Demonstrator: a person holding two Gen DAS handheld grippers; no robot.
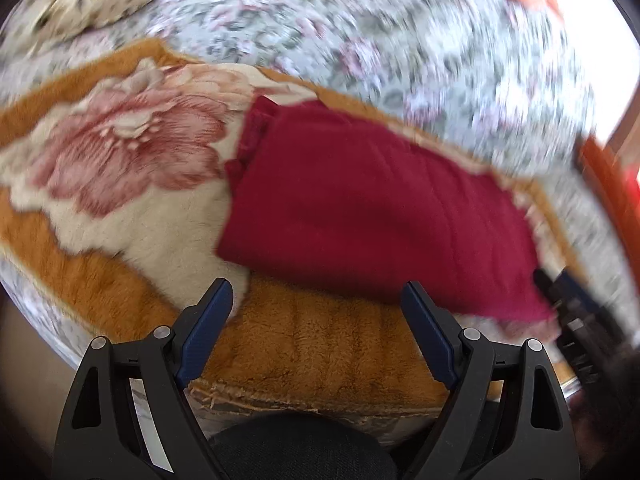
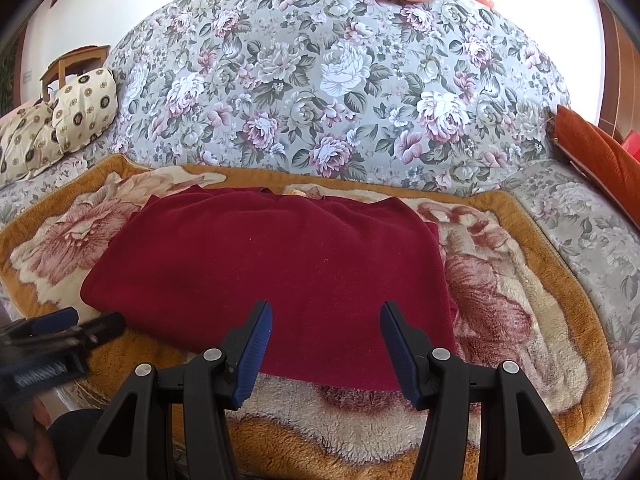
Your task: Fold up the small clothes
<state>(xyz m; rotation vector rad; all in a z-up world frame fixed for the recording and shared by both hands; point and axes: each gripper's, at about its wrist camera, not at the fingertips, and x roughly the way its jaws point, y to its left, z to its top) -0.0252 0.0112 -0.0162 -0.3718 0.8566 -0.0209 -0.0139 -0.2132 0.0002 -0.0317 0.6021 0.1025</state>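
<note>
Both grippers tilt downward over the plush orange-bordered floral blanket (image 2: 520, 304) on the sofa. The left gripper (image 1: 318, 292) has its jaws spread wide and empty, the folded dark red knit garment (image 1: 372, 208) lying just ahead and to their right. The right gripper (image 2: 326, 312) hangs with jaws apart, holding nothing, over the garment's near edge.

Both wrist views look steeply down, close over the red garment (image 2: 272, 264) on the sofa's blanket (image 2: 520, 320).
</note>
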